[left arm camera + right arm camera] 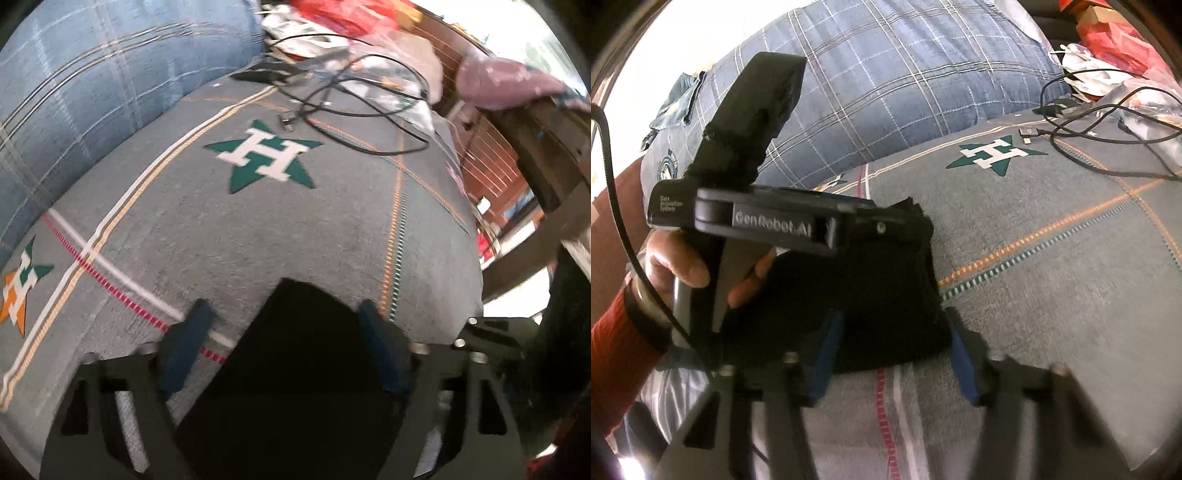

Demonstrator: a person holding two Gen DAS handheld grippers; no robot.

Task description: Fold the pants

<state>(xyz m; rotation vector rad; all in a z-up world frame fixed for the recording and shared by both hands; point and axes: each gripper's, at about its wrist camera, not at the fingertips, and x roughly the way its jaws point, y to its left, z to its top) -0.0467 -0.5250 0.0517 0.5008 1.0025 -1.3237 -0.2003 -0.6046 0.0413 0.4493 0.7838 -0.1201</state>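
Observation:
The black pants (295,369) lie folded on the grey bed cover, a dark bundle between my left gripper's (286,310) blue-padded fingers. The jaws stand wide apart around the bundle's end, not pinching it. In the right wrist view the pants (871,295) are a compact black block. My right gripper (892,321) is open, its fingers on either side of the block's near edge. The left gripper's body (768,221), held by a hand, lies over the block's far left side.
The grey cover (258,229) with green star-H logos spans the bed. A blue plaid pillow (886,85) lies behind. Black cables (351,96), a red bag (1115,40) and papers clutter the far end. The bed edge (476,295) drops off to the right.

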